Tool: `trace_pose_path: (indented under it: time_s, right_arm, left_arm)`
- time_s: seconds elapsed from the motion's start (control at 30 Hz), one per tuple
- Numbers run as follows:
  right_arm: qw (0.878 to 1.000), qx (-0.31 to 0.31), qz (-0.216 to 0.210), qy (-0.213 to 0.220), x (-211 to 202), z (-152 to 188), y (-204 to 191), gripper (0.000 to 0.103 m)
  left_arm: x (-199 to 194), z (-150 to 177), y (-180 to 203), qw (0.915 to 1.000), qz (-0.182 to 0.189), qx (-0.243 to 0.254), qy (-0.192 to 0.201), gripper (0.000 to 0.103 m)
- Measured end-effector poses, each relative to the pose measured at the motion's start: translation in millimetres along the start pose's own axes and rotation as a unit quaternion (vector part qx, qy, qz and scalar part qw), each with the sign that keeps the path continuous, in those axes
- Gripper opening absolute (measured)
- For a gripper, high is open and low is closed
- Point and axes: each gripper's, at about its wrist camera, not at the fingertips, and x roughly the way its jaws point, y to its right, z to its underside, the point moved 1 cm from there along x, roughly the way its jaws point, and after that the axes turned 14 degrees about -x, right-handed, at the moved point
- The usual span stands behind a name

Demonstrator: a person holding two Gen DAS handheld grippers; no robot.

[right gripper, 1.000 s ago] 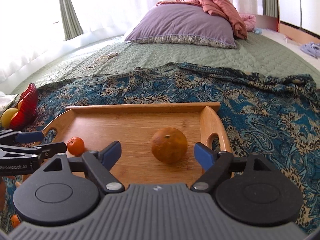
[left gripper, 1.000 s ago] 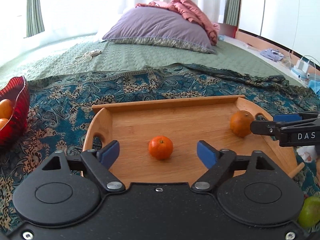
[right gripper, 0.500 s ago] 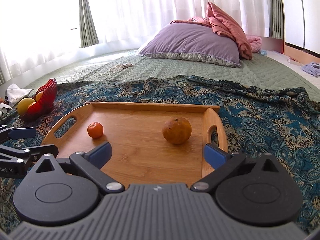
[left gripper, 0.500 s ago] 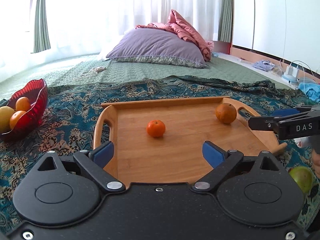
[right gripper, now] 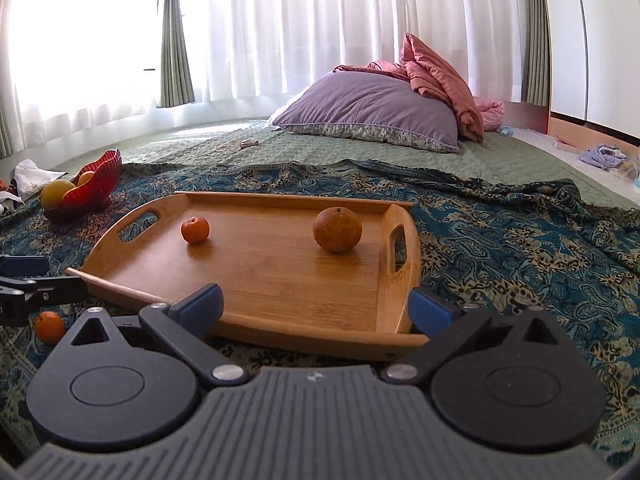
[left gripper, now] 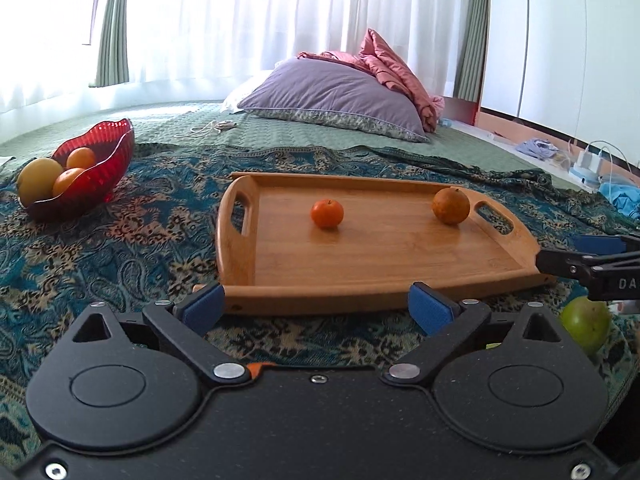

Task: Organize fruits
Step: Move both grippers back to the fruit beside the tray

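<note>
Both grippers, left (left gripper: 316, 308) and right (right gripper: 316, 306), have backed off my tray (left gripper: 360, 284). Each gapes wide, empty. Mandarin (left gripper: 327, 213) and orange (left gripper: 451, 205) rest apart.

My path at 12 o'clock onto the wooden tray (left gripper: 360, 264) is open between the small tangerine (left gripper: 327, 213) and the brownish orange (left gripper: 451, 205), which sit well apart. A green fruit (left gripper: 586, 322) blocks 3 o'clock.
</note>
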Motion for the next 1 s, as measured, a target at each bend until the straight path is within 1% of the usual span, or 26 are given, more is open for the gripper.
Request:
trace_pose_path:
  time_s: [0.17,0.3,0.47,0.57,0.63,0.77,0.83,0.9,0.93,1.0]
  right_arm:
    - [1.000,-0.023,0.009,0.002,-14,17,-8,0.103]
    - [0.998,-0.047,0.034,0.008,-22,29,-18,0.103]
    - [0.999,-0.034,0.039,0.017,-31,43,-25,0.103]
    - [0.997,-0.035,0.058,0.030,-38,49,-30,0.103]
    - [0.996,-0.040,0.070,0.034,-42,53,-34,0.101]
    - [0.995,-0.047,0.078,0.034,-46,59,-41,0.098]
    - [0.995,-0.050,0.079,0.033,-48,61,-44,0.094]
    - [0.995,-0.048,0.078,0.032,-49,62,-46,0.091]
    - [0.996,-0.045,0.077,0.031,-49,62,-46,0.089]
    - [0.996,-0.041,0.074,0.029,-49,63,-47,0.087]
  left_arm:
    - [-5,12,-6,0.9999,-0.014,0.003,0.001,0.099]
    - [-6,23,-11,0.9997,-0.024,-0.002,-0.005,0.099]
    - [-8,35,-13,0.9992,-0.039,0.006,-0.004,0.099]
    - [-12,39,-13,0.9989,-0.045,0.012,0.001,0.099]
    - [-14,42,-13,0.9987,-0.049,0.014,0.003,0.099]
    - [-18,44,-14,0.9986,-0.051,0.011,0.011,0.099]
    - [-19,44,-14,0.9985,-0.053,0.008,0.013,0.097]
    - [-20,45,-15,0.9986,-0.051,0.008,0.012,0.089]
    - [-20,45,-14,0.9986,-0.050,0.009,0.011,0.087]
    - [-21,45,-14,0.9987,-0.050,0.010,0.008,0.078]
